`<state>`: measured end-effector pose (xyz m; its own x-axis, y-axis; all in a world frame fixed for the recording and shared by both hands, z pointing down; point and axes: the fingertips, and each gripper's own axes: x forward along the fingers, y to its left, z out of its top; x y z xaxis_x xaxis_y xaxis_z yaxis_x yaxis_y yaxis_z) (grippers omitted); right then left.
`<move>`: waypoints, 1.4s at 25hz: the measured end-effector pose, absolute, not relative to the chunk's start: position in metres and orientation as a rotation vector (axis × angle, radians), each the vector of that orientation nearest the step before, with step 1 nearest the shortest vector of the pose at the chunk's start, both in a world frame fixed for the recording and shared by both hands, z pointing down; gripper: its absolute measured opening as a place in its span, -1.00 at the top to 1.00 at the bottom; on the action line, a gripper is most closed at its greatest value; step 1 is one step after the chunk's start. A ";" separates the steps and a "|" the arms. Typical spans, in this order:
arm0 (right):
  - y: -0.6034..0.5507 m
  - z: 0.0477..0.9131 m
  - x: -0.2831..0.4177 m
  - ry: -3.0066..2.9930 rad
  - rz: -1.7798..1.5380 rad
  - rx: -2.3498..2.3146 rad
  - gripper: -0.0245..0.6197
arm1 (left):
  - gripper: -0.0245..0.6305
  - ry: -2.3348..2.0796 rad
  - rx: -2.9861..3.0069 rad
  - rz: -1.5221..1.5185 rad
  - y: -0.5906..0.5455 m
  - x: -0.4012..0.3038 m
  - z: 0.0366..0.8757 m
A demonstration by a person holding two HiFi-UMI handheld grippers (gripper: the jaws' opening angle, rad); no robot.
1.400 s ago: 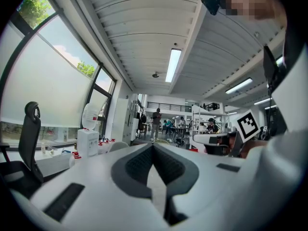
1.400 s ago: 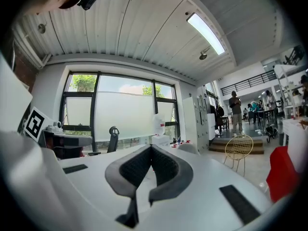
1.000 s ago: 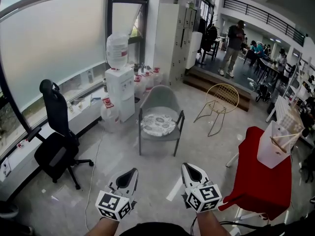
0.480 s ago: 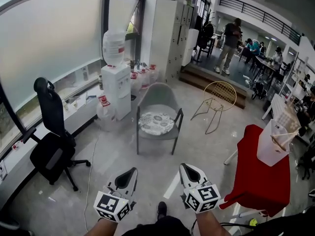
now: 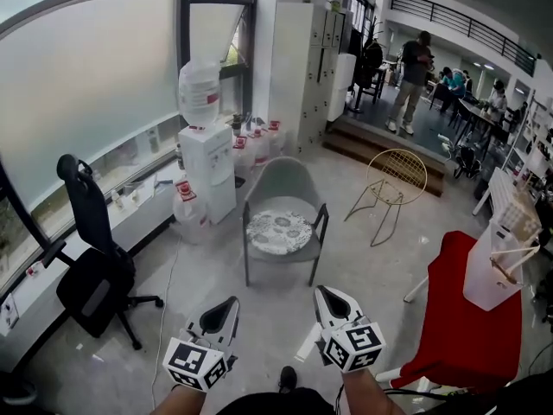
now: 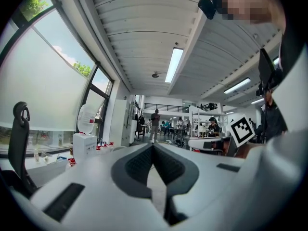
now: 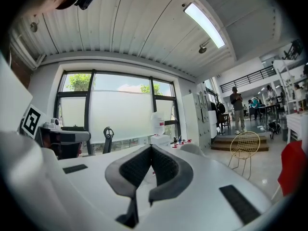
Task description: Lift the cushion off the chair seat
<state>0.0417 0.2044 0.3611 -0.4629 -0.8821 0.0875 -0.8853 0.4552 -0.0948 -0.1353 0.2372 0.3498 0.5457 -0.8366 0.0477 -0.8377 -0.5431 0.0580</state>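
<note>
Cushion [image 5: 278,232] hid most of the grey chair [image 5: 285,184] seat, its print was too small to read, both forearms [image 5: 367,398] were cut by the bottom edge, and the far-back people [image 5: 418,67] were too small to make out.

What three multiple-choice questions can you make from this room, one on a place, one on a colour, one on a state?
1. Where is the cushion?
A) on the floor
B) on the seat of the grey chair
C) on the black chair

2. What colour is the cloth over the table at the right?
A) red
B) blue
C) green

3. How do the fingers of the right gripper stand?
A) wide apart
B) shut on the cushion
C) shut with nothing between them

Answers:
1 B, the patterned cushion lies flat on the grey seat.
2 A, the cloth is plainly red in the head view.
3 C, the right gripper view shows the tips together and empty, well short of the chair.
</note>
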 end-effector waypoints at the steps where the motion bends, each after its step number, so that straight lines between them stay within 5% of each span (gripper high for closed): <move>1: 0.194 0.359 0.044 -2.663 0.199 1.610 0.90 | 0.90 -1.468 2.686 0.025 0.226 -0.133 0.349; 35: -0.012 0.382 0.148 -2.679 0.278 1.585 0.90 | 0.90 -1.549 2.623 0.117 0.032 -0.046 0.355</move>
